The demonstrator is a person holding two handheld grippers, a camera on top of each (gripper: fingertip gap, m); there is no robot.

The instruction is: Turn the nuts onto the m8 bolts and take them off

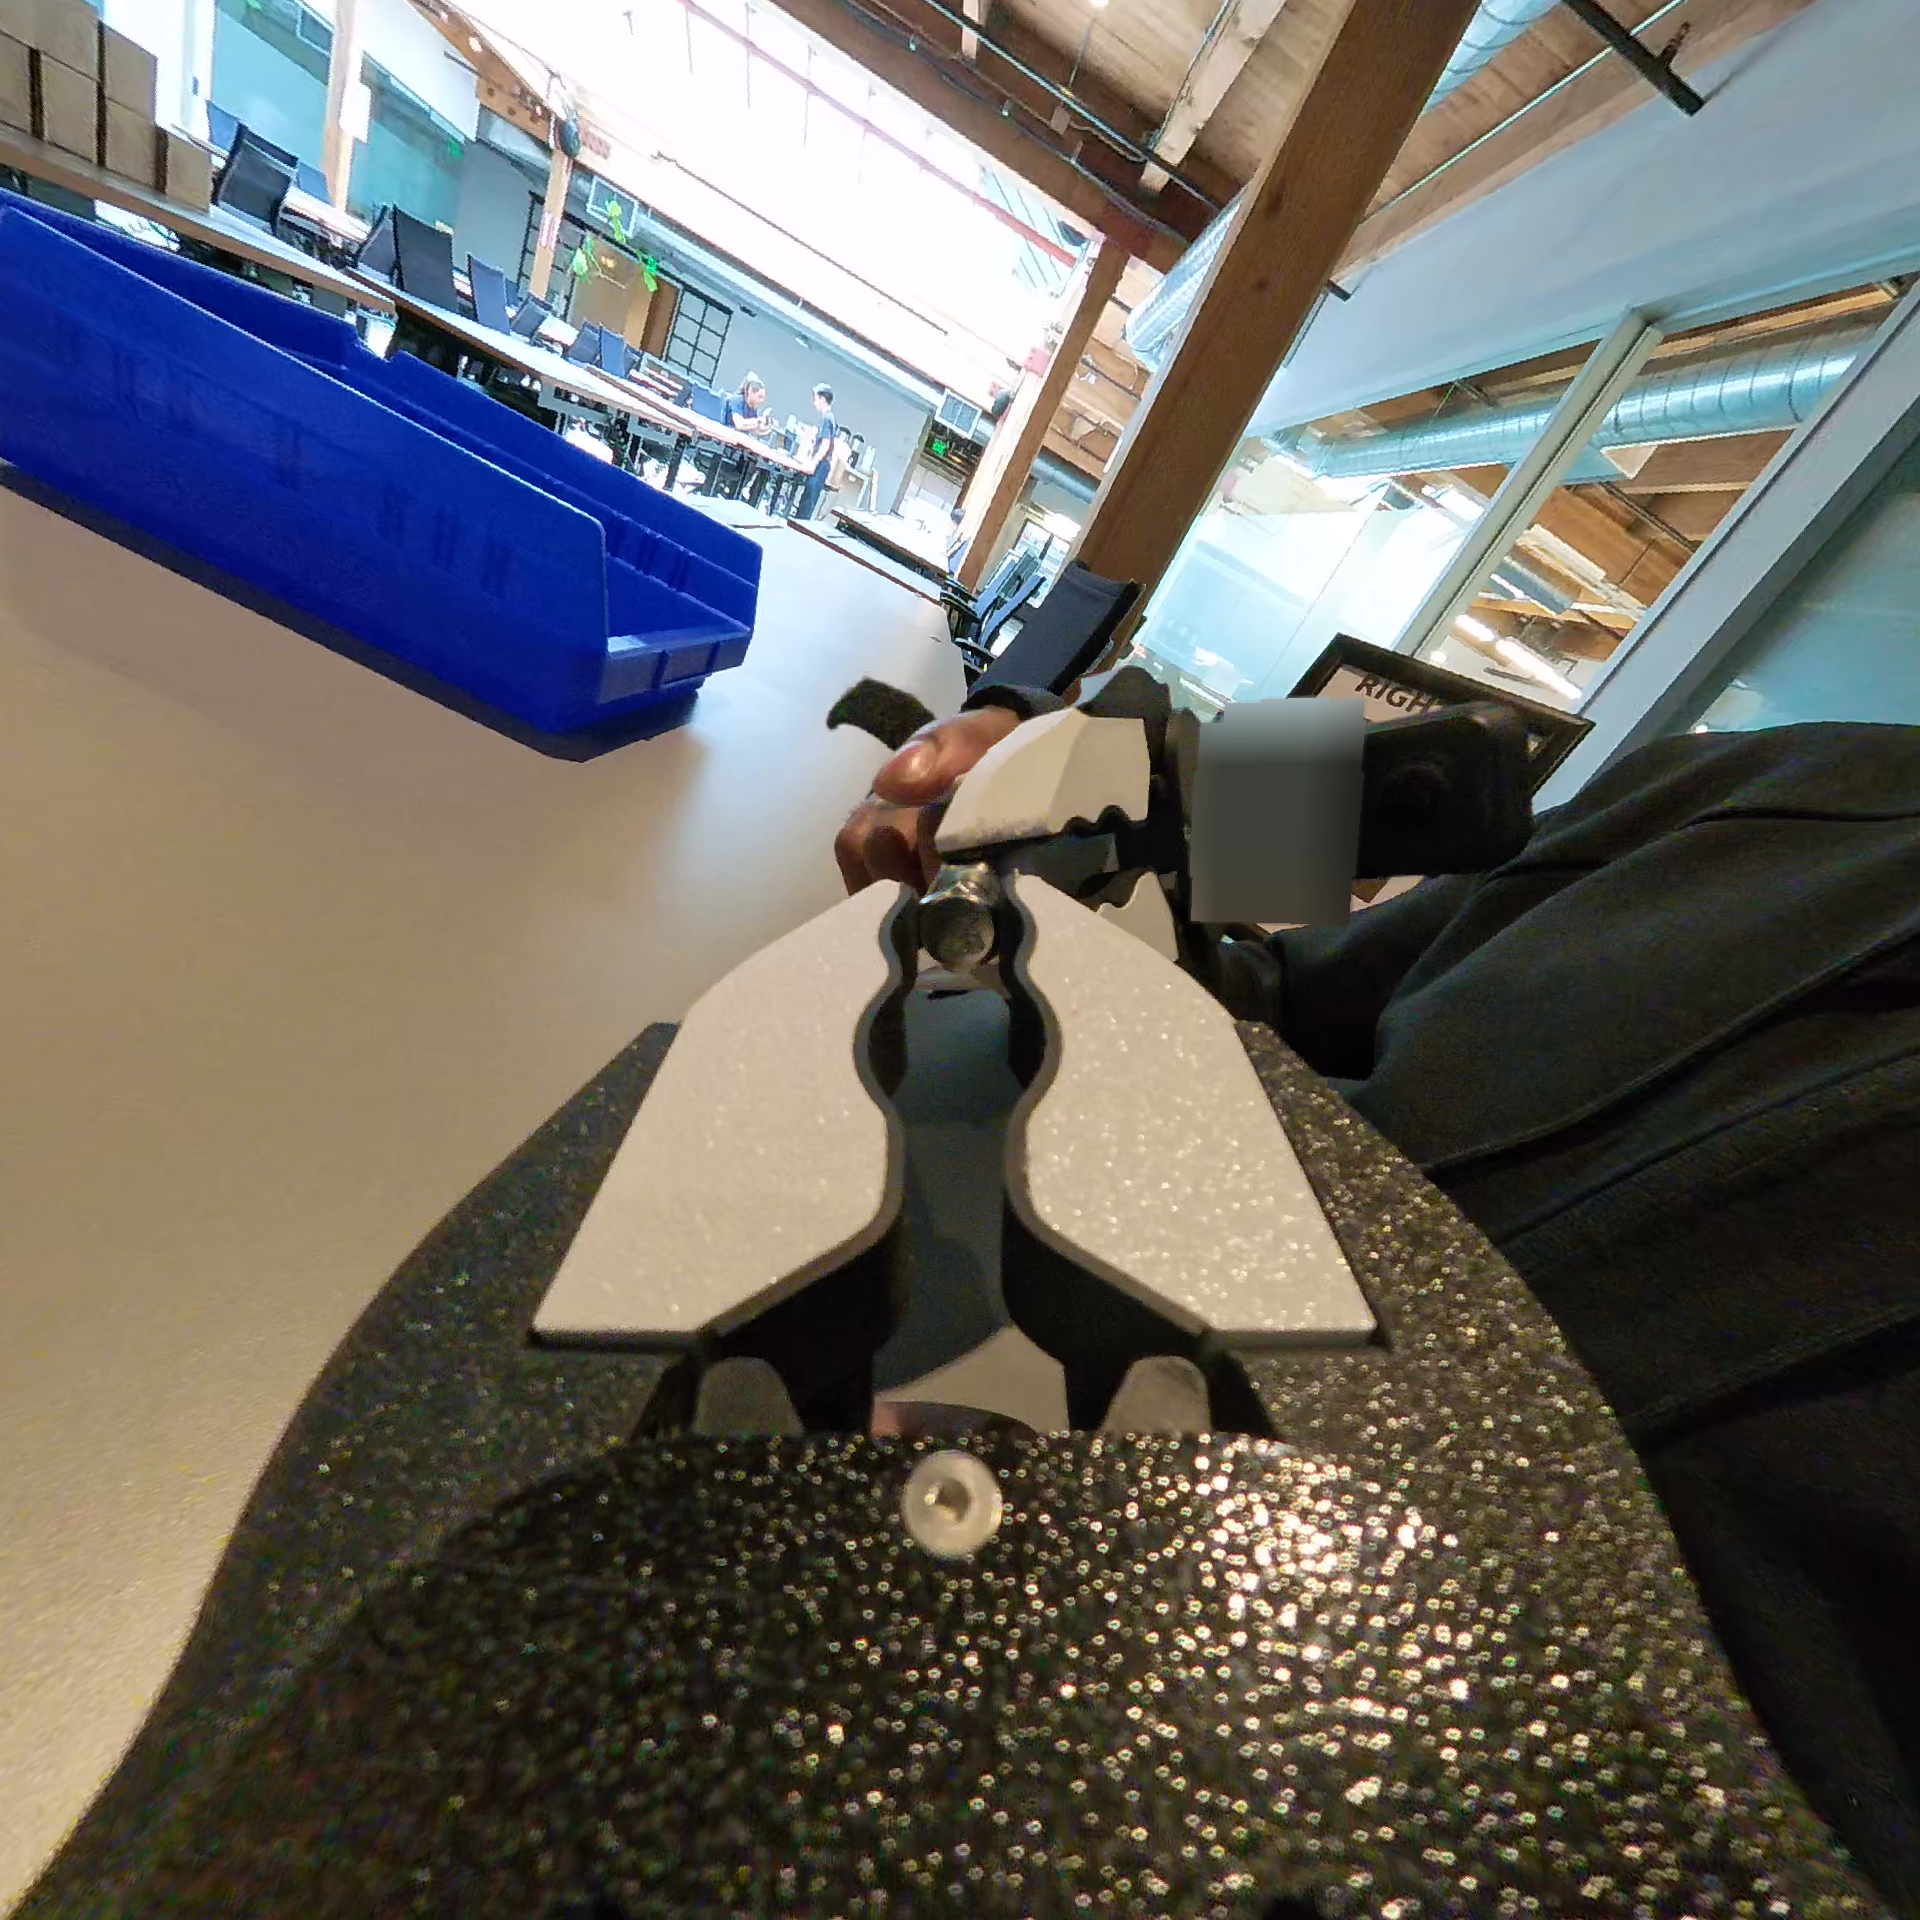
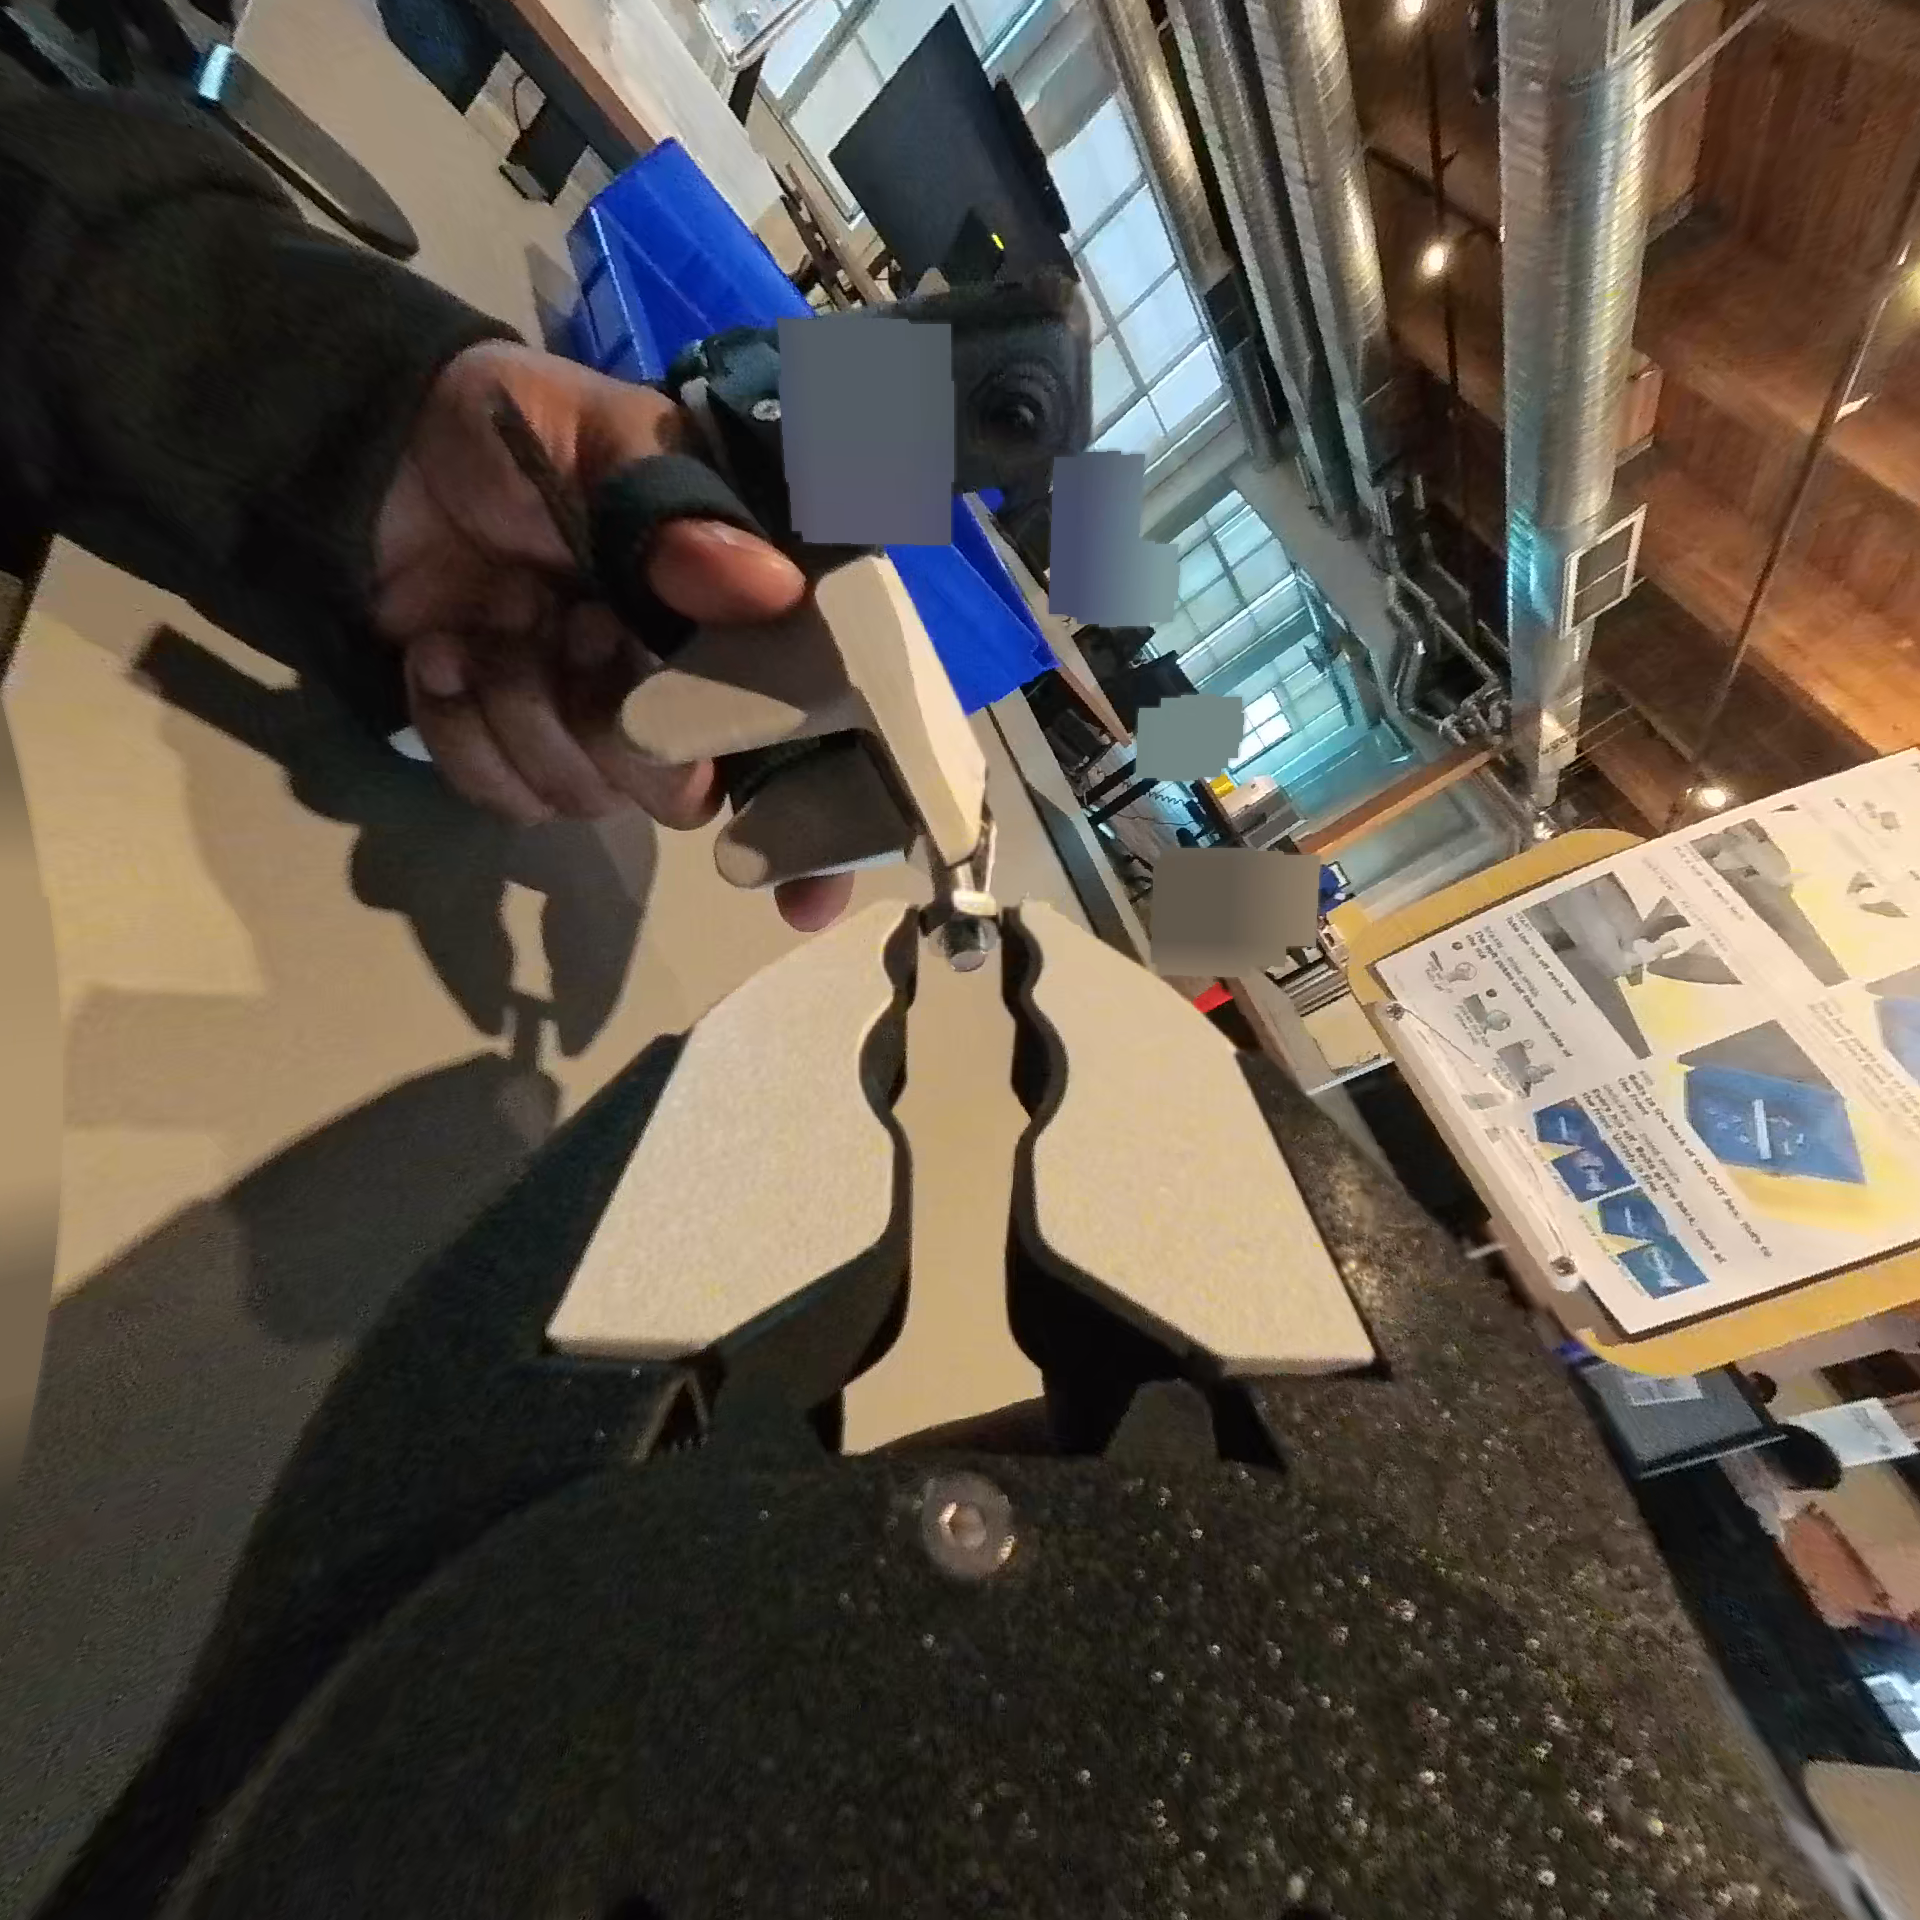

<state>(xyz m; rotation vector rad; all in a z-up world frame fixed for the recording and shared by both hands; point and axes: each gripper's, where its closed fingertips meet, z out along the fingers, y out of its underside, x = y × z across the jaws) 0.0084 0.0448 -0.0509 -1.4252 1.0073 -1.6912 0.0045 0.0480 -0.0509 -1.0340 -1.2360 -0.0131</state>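
In the left wrist view my left gripper [image 1: 956, 935] is shut on the hex head of a silver M8 bolt [image 1: 954, 932], held above the table. Just beyond it, a nut [image 1: 961, 888] sits on the thread, pinched by the right gripper's white fingers [image 1: 1023, 790]. In the right wrist view my right gripper [image 2: 961, 940] is shut on the nut [image 2: 964, 943] at the bolt's end. The left gripper's fingers [image 2: 914, 717] reach down to the same bolt from above. The two grippers meet tip to tip. The thread between them is mostly hidden.
A long blue plastic bin [image 1: 364, 499] lies on the pale table [image 1: 312, 935] to the far left; it also shows in the right wrist view [image 2: 675, 260]. A framed instruction sheet [image 2: 1662, 1060] stands at the right. A person's hand [image 2: 520, 623] and dark sleeve [image 1: 1558, 987] are close by. Less than 4 cm separates the two grippers' tips.
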